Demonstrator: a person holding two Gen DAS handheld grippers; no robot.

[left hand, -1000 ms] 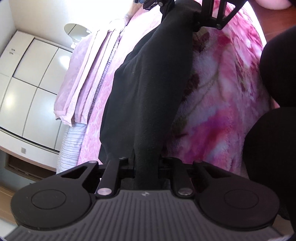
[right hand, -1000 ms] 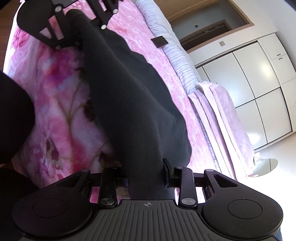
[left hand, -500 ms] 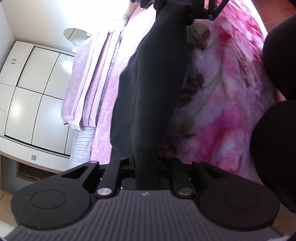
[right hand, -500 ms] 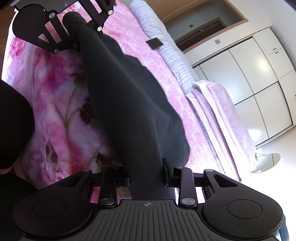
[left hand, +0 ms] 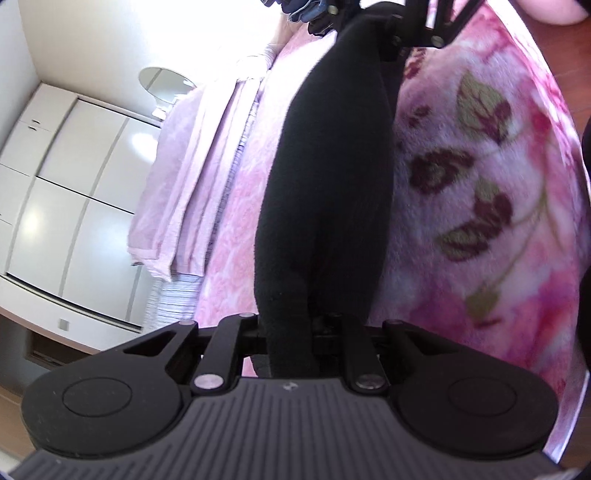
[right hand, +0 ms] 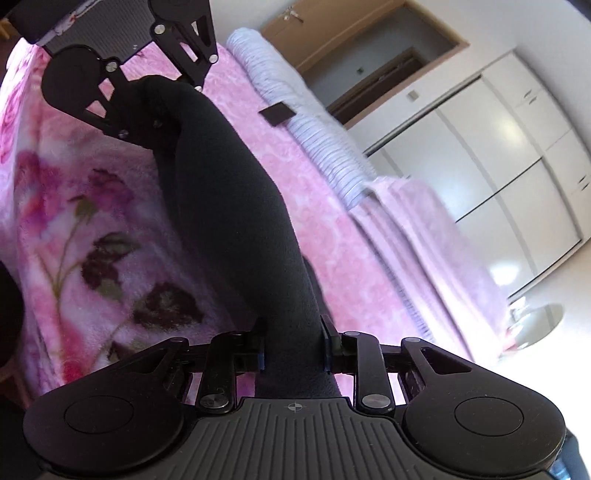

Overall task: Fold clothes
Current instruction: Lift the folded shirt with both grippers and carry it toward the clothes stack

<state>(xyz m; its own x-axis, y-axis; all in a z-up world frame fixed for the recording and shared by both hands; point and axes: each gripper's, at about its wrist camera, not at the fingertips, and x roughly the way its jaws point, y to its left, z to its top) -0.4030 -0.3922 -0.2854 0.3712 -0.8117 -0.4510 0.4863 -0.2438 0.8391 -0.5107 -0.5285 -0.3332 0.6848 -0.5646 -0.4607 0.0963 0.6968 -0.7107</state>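
Observation:
A black fleece garment (left hand: 328, 177) hangs stretched between my two grippers above a pink flowered blanket (left hand: 480, 192). My left gripper (left hand: 288, 332) is shut on one end of it. My right gripper (right hand: 293, 343) is shut on the other end (right hand: 229, 206). In the left wrist view the right gripper (left hand: 373, 22) shows at the top, clamped on the far end. In the right wrist view the left gripper (right hand: 147, 107) shows at the top left, clamped on the garment. The cloth hides both sets of fingertips.
A folded lilac blanket (left hand: 192, 177) and a striped sheet (right hand: 317, 136) lie along the bed's far side. A small dark card (right hand: 277, 112) lies on the sheet. White wardrobe doors (right hand: 517, 155) and a wooden door (right hand: 354, 48) stand beyond. A dark shape (left hand: 585, 295) is at the right edge.
The garment has risen off the bed and is pulled more taut between the grippers. The two grippers have come closer together, and both views have tilted.

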